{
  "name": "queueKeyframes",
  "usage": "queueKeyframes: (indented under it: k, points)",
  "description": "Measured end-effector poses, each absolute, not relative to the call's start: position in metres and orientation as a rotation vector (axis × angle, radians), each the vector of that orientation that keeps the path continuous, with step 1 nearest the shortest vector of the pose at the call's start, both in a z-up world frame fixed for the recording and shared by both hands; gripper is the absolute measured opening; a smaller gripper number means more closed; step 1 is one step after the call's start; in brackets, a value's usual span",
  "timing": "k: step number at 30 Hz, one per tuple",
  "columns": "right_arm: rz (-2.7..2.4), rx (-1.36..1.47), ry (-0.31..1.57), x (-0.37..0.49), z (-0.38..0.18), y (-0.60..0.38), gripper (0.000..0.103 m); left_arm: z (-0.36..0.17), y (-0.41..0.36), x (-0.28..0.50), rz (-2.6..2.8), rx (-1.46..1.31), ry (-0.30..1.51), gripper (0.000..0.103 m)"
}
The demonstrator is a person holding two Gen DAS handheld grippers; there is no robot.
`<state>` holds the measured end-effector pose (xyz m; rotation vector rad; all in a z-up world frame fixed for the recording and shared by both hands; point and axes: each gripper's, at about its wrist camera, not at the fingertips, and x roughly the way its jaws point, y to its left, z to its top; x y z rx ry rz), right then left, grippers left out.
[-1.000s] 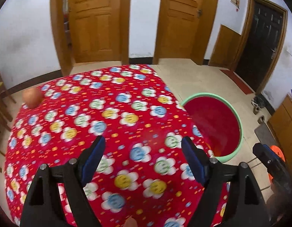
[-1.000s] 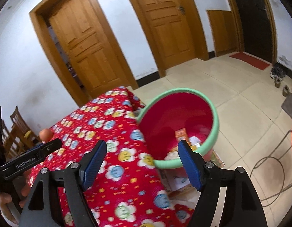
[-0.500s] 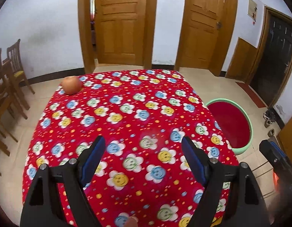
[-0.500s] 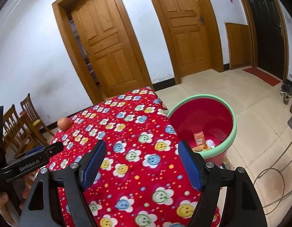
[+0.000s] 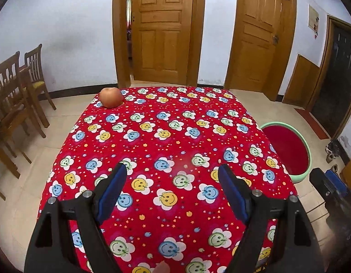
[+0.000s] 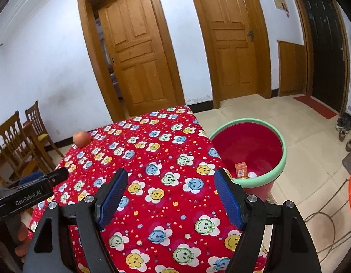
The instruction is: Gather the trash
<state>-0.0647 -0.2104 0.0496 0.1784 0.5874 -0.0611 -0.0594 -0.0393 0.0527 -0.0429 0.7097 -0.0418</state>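
A red bin with a green rim (image 5: 308, 150) stands on the floor right of the table; in the right wrist view (image 6: 281, 145) it holds an orange carton (image 6: 241, 169) and a white scrap (image 6: 252, 174). A table with a red smiley-flower cloth (image 5: 166, 122) carries an apple (image 5: 111, 97) at its far left corner, also in the right wrist view (image 6: 81, 138). My left gripper (image 5: 170, 187) is open and empty above the near table edge. My right gripper (image 6: 169, 192) is open and empty over the table's right side.
Wooden chairs (image 5: 18, 86) stand left of the table. Two wooden doors (image 5: 162, 31) and a dark door (image 5: 337, 72) line the far walls. Cables (image 6: 321, 218) lie on the tiled floor at right. Shoes (image 6: 344, 134) sit near the dark door.
Both grippers have pulled back and up from the bin side, so more of the table and the apple show. Both stay open and empty.
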Motion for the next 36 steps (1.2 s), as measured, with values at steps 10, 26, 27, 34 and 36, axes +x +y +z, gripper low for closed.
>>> queueKeyframes:
  k: [10, 26, 27, 34, 36]
  points:
    - [-0.064, 0.165, 0.596, -0.066, 0.044, -0.205, 0.079, 0.05, -0.036, -0.066, -0.034, -0.049, 0.682, 0.082]
    - [-0.059, 0.17, 0.616, -0.064, 0.039, -0.205, 0.079, 0.043, -0.037, -0.063, -0.036, -0.054, 0.689, 0.082]
    - [-0.058, 0.171, 0.617, -0.064, 0.039, -0.205, 0.079, 0.043, -0.037, -0.063, -0.037, -0.054, 0.689, 0.082]
    - [-0.059, 0.171, 0.616, -0.064, 0.038, -0.205, 0.079, 0.042, -0.038, -0.062, -0.04, -0.054, 0.69, 0.082]
    - [-0.06, 0.17, 0.615, -0.064, 0.038, -0.205, 0.079, 0.042, -0.038, -0.062, -0.039, -0.055, 0.69, 0.082]
